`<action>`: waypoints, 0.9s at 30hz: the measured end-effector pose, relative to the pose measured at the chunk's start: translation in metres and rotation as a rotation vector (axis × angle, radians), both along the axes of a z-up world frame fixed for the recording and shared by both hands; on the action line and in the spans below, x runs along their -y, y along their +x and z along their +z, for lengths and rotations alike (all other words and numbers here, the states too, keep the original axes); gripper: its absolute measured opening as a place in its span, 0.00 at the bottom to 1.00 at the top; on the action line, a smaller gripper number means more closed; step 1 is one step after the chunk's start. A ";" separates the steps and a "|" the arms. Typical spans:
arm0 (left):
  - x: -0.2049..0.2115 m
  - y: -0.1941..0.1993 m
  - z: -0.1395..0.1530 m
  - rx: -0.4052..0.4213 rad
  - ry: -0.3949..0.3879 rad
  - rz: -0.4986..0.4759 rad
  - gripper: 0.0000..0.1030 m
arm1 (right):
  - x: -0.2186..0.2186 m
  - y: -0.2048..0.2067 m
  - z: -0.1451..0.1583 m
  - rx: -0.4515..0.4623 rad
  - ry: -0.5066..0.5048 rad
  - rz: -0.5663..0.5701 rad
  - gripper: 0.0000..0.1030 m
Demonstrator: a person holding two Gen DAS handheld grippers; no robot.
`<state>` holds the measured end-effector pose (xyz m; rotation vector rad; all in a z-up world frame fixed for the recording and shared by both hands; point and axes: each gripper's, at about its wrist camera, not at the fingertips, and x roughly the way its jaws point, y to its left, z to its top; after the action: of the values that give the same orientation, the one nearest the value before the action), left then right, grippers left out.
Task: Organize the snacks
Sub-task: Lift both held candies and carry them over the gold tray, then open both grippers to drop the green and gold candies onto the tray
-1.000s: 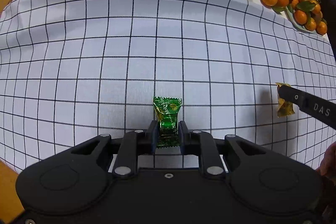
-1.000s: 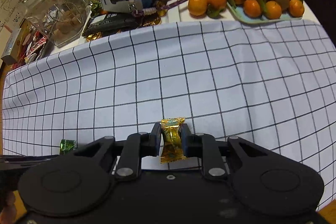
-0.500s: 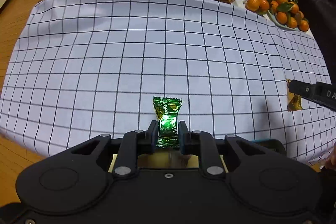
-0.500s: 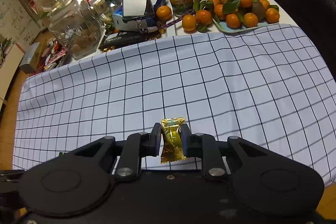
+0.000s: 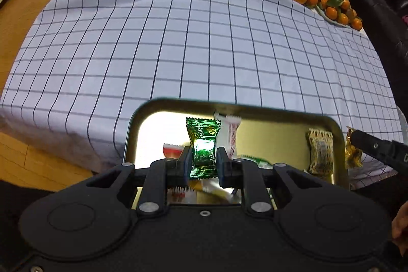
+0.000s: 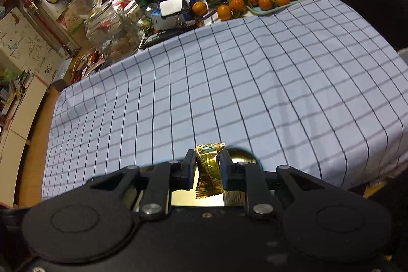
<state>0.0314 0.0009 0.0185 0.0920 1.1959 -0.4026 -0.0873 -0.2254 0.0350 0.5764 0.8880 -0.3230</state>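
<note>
Left claw (image 5: 203, 162) grips green candy (image 5: 202, 147), right claw (image 6: 207, 170) gold candy (image 6: 208, 173); tray (image 5: 255, 109) half-hidden.

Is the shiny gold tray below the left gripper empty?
No: the gold tray already holds several wrapped snacks, among them a beige packet and a white wrapper.

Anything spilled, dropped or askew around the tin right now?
Nothing stands out. The green candy and gold candy sit pinched in their grippers, and the wrapped snacks lie inside the gold tin.
</note>
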 end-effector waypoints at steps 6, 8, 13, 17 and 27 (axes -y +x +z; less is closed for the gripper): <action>-0.008 -0.019 -0.002 -0.041 0.011 0.022 0.26 | -0.020 -0.031 -0.001 -0.009 0.036 0.015 0.21; -0.008 -0.024 -0.001 -0.053 0.010 0.027 0.25 | -0.023 -0.037 0.001 -0.005 0.044 0.018 0.21; 0.002 -0.031 0.005 -0.057 -0.002 0.023 0.25 | -0.024 -0.039 0.010 0.016 0.042 0.017 0.21; 0.020 -0.030 0.011 -0.043 -0.009 -0.010 0.25 | -0.024 -0.035 0.016 0.034 0.040 0.016 0.21; 0.044 -0.021 0.014 -0.042 -0.013 -0.044 0.27 | -0.020 -0.028 0.016 0.033 0.051 0.005 0.21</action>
<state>0.0108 -0.0436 0.0330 0.0992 1.2341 -0.4524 -0.1156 -0.2056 0.0506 0.6252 0.8681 -0.2858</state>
